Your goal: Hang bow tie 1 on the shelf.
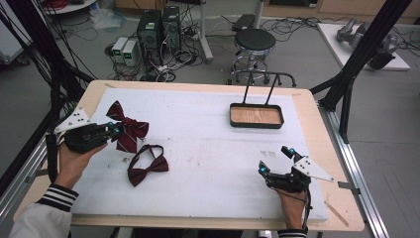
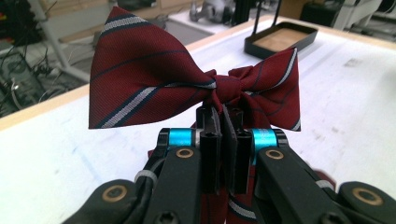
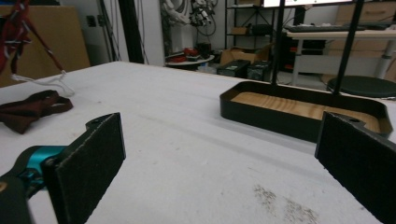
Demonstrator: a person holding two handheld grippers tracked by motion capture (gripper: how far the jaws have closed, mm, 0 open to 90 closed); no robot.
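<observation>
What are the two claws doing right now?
Left claw: closed, holding the striped bow tie by its knot.
Right claw: open, holding nothing.

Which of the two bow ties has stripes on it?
The striped bow tie pinched in the left gripper; the plain bow tie lies on the table.
</observation>
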